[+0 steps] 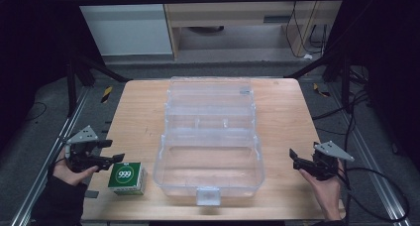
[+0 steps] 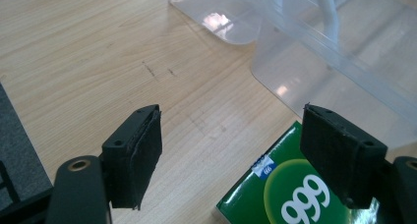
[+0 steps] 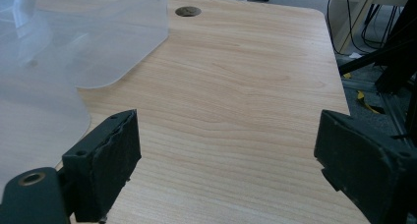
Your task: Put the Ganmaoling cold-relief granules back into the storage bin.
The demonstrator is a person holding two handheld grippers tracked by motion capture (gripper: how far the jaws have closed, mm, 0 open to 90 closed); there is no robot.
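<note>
Open case (image 1: 208, 137) sits mid-table (image 1: 138, 117), lid folded back behind base; box (image 1: 127, 178) just left of case's front corner; L gripper (image 1: 115, 159) near box; R gripper (image 1: 293, 158) opp. side, apart from case.

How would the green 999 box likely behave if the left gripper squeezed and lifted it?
The green 999 box looks like thin printed card, so probably light and apt to dent under a hard squeeze. Its flat faces should suit the left gripper, and, lying flat, it would likely slide rather than roll.
</note>
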